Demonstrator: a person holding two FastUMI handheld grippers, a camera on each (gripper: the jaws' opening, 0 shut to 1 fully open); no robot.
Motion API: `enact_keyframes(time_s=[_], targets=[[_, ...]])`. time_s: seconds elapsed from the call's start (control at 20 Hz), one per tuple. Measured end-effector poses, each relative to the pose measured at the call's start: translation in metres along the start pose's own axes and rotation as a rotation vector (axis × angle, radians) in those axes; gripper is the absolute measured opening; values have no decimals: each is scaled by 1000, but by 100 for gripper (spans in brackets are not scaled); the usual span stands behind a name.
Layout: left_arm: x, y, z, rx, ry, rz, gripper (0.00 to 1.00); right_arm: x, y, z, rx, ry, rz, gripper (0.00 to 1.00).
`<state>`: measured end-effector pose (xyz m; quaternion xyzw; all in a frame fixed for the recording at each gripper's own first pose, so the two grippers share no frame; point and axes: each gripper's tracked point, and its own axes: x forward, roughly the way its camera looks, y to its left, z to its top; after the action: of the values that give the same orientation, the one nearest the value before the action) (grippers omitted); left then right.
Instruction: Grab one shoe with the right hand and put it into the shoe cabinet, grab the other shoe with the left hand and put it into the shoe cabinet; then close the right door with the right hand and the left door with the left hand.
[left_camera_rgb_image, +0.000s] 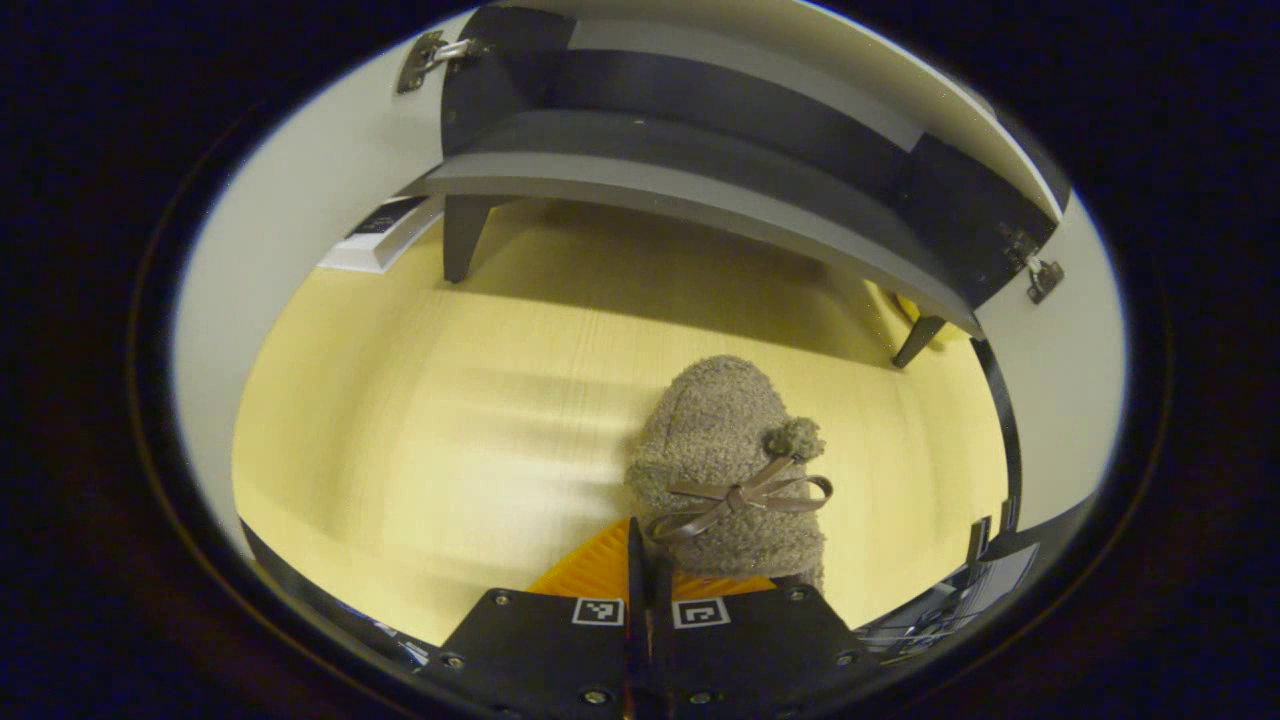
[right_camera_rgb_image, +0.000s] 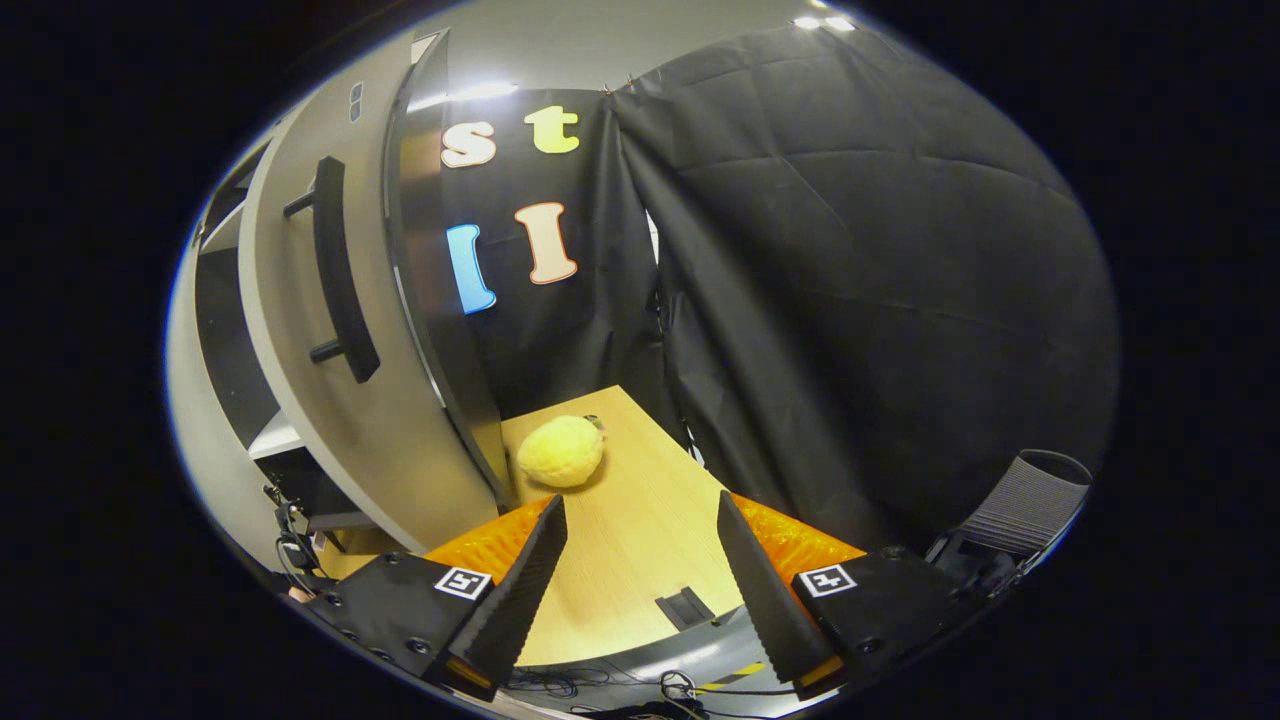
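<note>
- Shoe (left_camera_rgb_image: 725, 470), a grey-brown fuzzy slipper with a ribbon bow and a small pompom, is clamped at its heel end between the fingers of the left gripper (left_camera_rgb_image: 640, 575), which are drawn together on it.
- The shoe's toe points toward the shoe cabinet (left_camera_rgb_image: 700, 170); in the left gripper view it hangs over the pale wooden table (left_camera_rgb_image: 430, 420), in front of the cabinet's lower edge and nearer its right leg (left_camera_rgb_image: 918, 342) than its left leg (left_camera_rgb_image: 462, 238).
- The cabinet stands open: its dark interior and grey bottom shelf are exposed, with a hinge (left_camera_rgb_image: 425, 58) at the upper left and another hinge (left_camera_rgb_image: 1038, 268) at the right.
- Whether a shoe lies inside the cabinet cannot be told from this angle.
- The right gripper (right_camera_rgb_image: 640, 580) has its fingers spread well apart with nothing between them, over the table's near edge.
- In the right gripper view the grey right door (right_camera_rgb_image: 330, 330) stands open, its dark bar handle (right_camera_rgb_image: 340, 270) facing outward.
- A yellow plush object (right_camera_rgb_image: 560, 452) rests on the table near its far corner, just beside the door's lower edge.
</note>
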<state>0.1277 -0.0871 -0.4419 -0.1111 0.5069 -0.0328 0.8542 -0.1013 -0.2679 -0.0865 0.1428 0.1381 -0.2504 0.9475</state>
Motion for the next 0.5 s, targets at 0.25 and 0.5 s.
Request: enact_keyframes(time_s=[0.25,0.5], targets=[[-67,1,26,29,-86,41,3,26,6,19,-13,-19,31,96],[-131,-24,74,31,-216,13,2,43,18,33,-68,-33,72,96]])
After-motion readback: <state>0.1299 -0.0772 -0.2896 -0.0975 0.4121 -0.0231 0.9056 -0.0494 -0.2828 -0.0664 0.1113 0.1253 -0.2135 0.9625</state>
